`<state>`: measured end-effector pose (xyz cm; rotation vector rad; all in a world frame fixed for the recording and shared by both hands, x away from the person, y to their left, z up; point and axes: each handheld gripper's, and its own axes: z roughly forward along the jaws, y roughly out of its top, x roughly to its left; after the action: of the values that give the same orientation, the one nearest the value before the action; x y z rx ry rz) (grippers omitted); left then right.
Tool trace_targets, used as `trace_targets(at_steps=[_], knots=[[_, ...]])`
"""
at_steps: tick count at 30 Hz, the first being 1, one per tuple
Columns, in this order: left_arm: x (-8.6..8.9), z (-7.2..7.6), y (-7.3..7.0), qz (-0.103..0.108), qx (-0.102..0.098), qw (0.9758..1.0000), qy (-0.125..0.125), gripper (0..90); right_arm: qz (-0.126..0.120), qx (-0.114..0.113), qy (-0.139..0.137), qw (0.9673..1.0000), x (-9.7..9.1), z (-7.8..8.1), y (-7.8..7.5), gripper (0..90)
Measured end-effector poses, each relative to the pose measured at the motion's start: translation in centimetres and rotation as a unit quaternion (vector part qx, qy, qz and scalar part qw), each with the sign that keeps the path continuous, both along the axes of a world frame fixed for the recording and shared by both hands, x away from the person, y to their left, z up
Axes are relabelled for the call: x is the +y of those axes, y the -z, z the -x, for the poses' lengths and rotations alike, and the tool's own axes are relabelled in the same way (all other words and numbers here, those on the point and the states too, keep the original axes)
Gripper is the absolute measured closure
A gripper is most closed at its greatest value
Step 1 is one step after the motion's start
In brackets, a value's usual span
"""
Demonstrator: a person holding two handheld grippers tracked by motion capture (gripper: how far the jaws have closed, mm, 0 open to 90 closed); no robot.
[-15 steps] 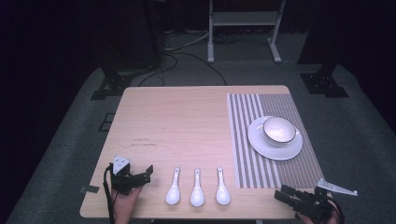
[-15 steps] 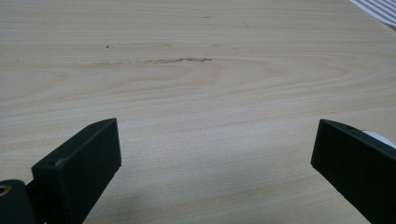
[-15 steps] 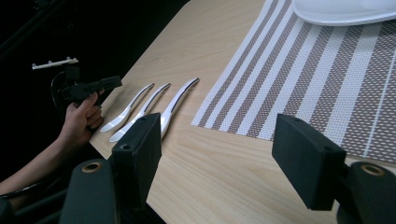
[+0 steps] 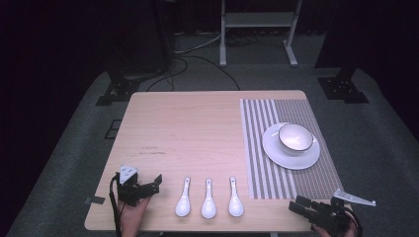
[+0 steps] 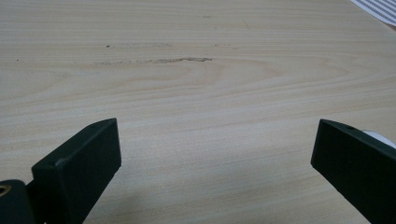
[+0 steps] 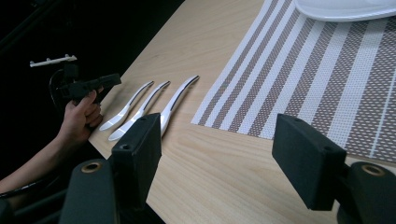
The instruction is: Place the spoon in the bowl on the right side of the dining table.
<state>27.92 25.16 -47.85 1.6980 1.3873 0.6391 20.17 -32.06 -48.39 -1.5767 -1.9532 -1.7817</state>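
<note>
Nothing has shifted: the left gripper [image 4: 148, 186] and right gripper [image 4: 307, 208] hover, jaws apart and empty. Three white ceramic spoons [image 4: 208, 196] lie near-centre between them — light, slippery, breakable; pinch the narrow handle.

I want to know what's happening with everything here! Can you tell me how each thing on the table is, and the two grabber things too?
Left gripper: open, nothing between its fingers.
Right gripper: open, holding nothing.
Three spoons: lying side by side on the table, untouched.
Bowl: upright on the plate; looks empty.
Plate: flat on the striped mat.
</note>
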Motion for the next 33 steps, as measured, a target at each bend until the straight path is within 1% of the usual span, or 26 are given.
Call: trace_targets(at_steps=[6,13,18,22,26,33], knots=[[0.0,0.0,0.0,0.0,-0.001,1.0,0.0,0.2,0.0,0.003,-0.005,1.0,0.4,-0.3,-0.2,31.7],[0.0,0.0,0.0,-0.001,-0.001,1.0,0.001,0.2,0.006,0.009,-0.014,0.9998,1.1,-0.8,-0.3,31.5],[0.0,0.0,0.0,0.0,-0.002,1.0,0.001,0.2,0.011,0.015,-0.028,0.9994,2.0,-1.3,-0.4,31.2],[0.0,0.0,0.0,0.0,-0.002,1.0,0.002,0.2,0.007,0.018,-0.039,0.9991,2.8,-1.7,-0.4,31.1],[0.0,0.1,0.0,-0.001,-0.002,1.0,0.004,0.2,0.009,0.02,-0.049,0.9985,3.6,-2.0,-0.4,31.1],[0.0,0.1,0.0,0.001,-0.002,1.0,0.003,0.2,0.01,0.022,-0.057,0.9981,4.6,-2.5,-0.5,31.1]])
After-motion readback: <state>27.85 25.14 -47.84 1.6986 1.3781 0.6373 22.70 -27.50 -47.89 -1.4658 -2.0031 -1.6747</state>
